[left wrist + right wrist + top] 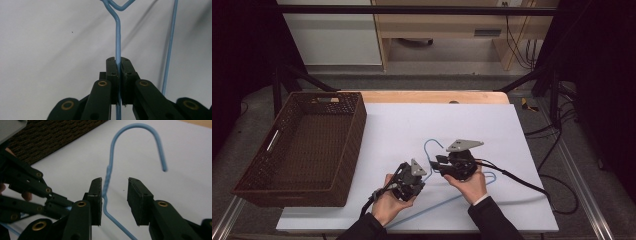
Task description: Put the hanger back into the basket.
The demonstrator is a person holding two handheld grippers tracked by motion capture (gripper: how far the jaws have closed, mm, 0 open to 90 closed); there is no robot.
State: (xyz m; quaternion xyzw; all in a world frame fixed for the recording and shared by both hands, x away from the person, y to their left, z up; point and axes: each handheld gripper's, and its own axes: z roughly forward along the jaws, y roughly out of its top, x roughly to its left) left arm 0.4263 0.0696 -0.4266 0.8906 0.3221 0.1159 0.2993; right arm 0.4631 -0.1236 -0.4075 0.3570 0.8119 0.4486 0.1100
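- Hanger [447,200], blue wire, lies on the white table [402,125] beside a wicker basket [307,145].
- Left gripper [117,72] fingers clamp its wire.
- Right gripper [115,202] fingers stand apart around its neck.

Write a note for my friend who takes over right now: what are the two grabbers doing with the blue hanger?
Left gripper: shut on the blue wire hanger, pinching one wire arm.
Right gripper: open, jaws on either side of the twisted neck below the hook, not pressing.
Hanger: low over the white table sheet, between both hands.
Brown wicker basket: to the left, nothing visible inside.
Done: hanger gripped on one side.
Left: probably moving it to the basket.
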